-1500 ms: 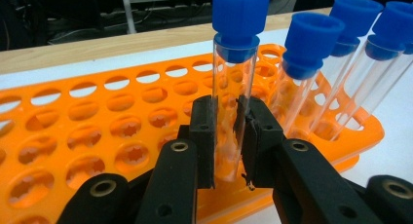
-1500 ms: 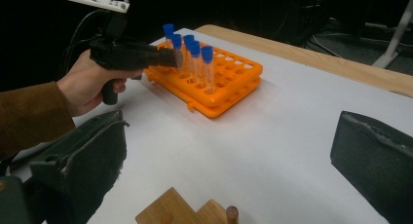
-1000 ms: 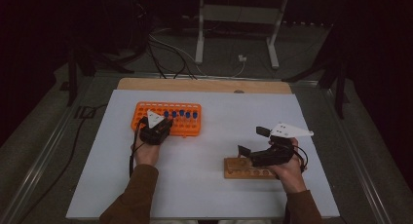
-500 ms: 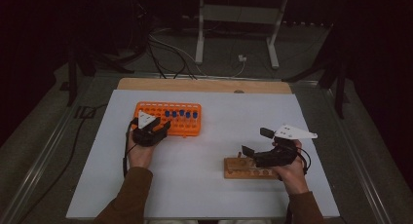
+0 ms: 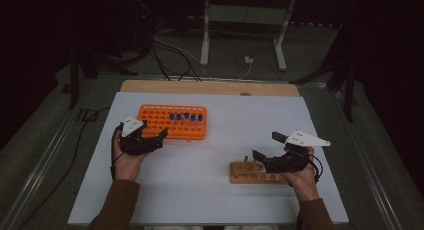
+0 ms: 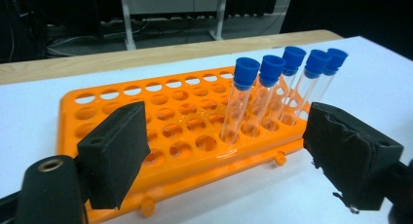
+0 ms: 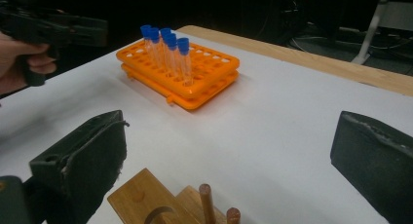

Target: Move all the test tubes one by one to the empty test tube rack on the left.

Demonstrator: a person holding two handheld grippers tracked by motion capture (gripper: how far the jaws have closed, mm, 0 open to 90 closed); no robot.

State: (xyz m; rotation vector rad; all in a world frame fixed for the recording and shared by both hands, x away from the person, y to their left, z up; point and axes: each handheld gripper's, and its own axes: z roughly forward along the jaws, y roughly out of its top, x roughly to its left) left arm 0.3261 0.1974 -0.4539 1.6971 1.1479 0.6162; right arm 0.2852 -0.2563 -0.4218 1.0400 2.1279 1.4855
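Note:
An orange tube rack [image 5: 172, 121] [image 6: 146, 117] [image 7: 214, 73] lies at the back left of the white table. Several clear tubes with blue caps [image 5: 185, 117] [image 6: 246, 95] [image 7: 170, 51] stand upright in its right half. My left gripper [image 5: 159, 138] [image 6: 229, 141] hovers just in front of the rack's near left corner. Its jaws have just been opening and stand open with nothing pressed between them. A wooden peg block [image 5: 255, 172] [image 7: 146, 202] lies at the near right. My right gripper [image 5: 267, 146] [image 7: 234, 151] stands open over the block's right part, with nothing held.
A wooden strip [image 5: 210, 87] borders the table's far edge. Beyond it, metal stand legs [image 5: 205, 40] and cables lie on the dark floor. In the right gripper view, the other hand with its gripper [image 7: 53, 29] shows at the top left.
The left gripper has drawn back from the rack toward the near left and its jaws have opened. The right hand has stayed over the wooden block.

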